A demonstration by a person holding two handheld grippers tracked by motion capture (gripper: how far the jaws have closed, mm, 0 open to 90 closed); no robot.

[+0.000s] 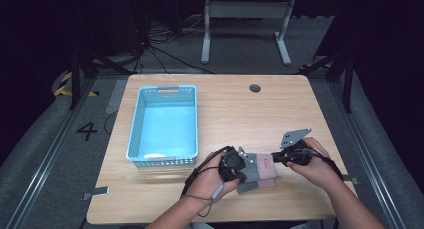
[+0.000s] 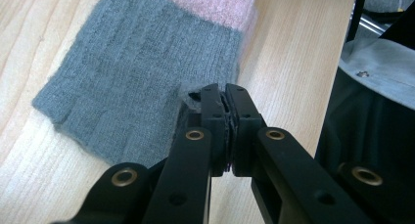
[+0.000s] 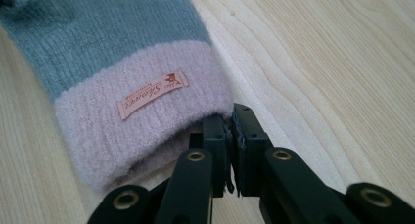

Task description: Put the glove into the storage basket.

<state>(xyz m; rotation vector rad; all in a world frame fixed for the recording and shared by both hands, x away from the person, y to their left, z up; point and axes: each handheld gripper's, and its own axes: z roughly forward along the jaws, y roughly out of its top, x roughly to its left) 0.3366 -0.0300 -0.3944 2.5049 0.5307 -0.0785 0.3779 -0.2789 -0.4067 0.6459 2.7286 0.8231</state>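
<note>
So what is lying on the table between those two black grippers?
A knitted grey and pink sock stretches between the left gripper and the right gripper in the high view; each gripper is shut on one edge of it.

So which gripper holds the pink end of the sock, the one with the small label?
The right gripper: its fingers pinch the pink cuff of the sock near the label. The left gripper pinches the grey end.
</note>
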